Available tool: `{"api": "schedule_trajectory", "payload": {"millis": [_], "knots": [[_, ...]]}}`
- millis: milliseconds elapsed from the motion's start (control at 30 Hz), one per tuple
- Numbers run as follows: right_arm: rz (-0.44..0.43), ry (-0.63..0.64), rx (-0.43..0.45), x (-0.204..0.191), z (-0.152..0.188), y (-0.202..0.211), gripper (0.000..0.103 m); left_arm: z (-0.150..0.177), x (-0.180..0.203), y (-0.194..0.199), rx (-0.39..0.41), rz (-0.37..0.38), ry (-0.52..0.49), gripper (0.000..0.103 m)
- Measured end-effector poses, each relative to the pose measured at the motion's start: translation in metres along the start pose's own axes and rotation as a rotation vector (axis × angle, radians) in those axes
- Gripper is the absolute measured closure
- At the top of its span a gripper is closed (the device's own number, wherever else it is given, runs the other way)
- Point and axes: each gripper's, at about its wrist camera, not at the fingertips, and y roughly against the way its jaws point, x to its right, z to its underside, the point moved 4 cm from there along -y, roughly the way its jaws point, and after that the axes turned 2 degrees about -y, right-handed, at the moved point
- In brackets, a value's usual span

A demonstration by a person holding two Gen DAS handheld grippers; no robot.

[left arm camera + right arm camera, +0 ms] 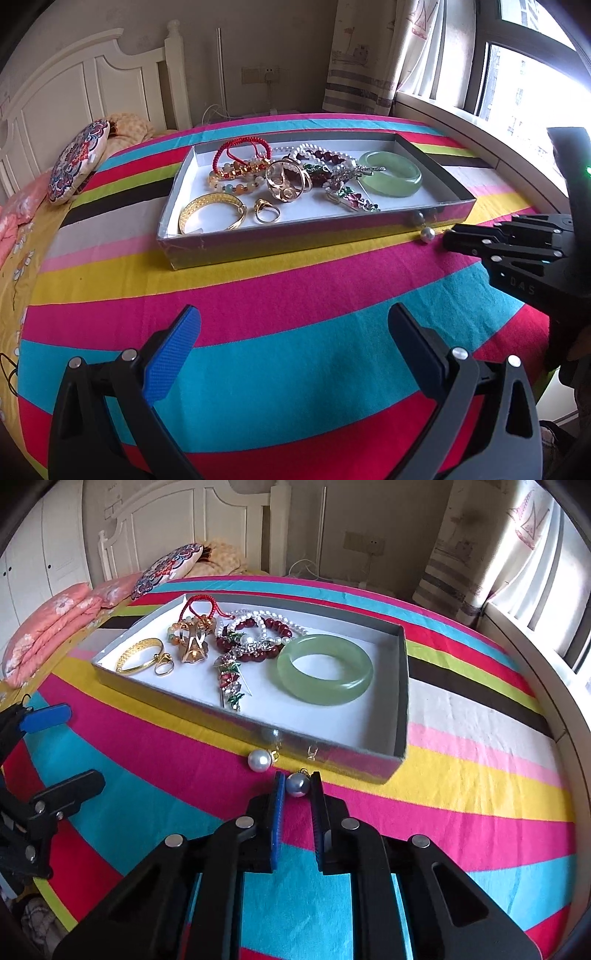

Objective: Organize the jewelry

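Note:
A shallow silver box (207, 251) (400, 686) on the striped bedspread holds a green jade bangle (390, 173) (325, 669), a gold bangle (212, 214) (138, 656), a gold ring (266, 211), bead bracelets, pearls and brooches. My right gripper (298, 780) is shut on a grey pearl earring (297, 785) just in front of the box. A white pearl earring (259, 760) (427, 235) lies loose on the cloth beside it. My left gripper (295, 325) is open and empty, nearer than the box.
The striped bedspread (295, 369) covers the bed. A patterned round cushion (79, 162) and a pink quilt (48, 627) lie at the left by the white headboard. A window sill (480, 125) runs along the right. The left gripper also shows in the right wrist view (55, 753).

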Motion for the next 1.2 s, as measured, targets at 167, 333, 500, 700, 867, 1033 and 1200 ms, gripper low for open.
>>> {"api": "schedule_trajectory", "payload": {"millis": [167,333,500,700,867,1033,1200], "knots": [[-0.020,-0.035,0.042,0.009,0.009,0.014,0.090,0.001,0.000,-0.003,-0.017,-0.007,-0.003,0.003],[-0.031,-0.077,0.072,0.024,0.019,0.026,0.090,0.002,0.004,-0.006,-0.051,-0.034,-0.035,0.003],[-0.044,-0.106,0.089,0.033,0.026,0.031,0.090,-0.008,0.028,-0.003,-0.035,0.017,-0.067,0.003],[-0.021,-0.105,0.123,0.034,0.029,0.038,0.090,-0.024,0.071,-0.025,-0.067,0.069,-0.115,0.038],[-0.031,-0.131,0.134,0.044,0.033,0.042,0.090,-0.039,0.098,-0.042,-0.073,0.098,-0.131,0.054],[-0.053,-0.146,0.145,0.049,0.035,0.045,0.090,-0.049,0.121,-0.056,-0.074,0.099,-0.143,0.066],[-0.066,-0.145,0.153,0.048,0.037,0.047,0.090,-0.049,0.129,-0.055,-0.057,0.135,-0.148,0.091]]}}
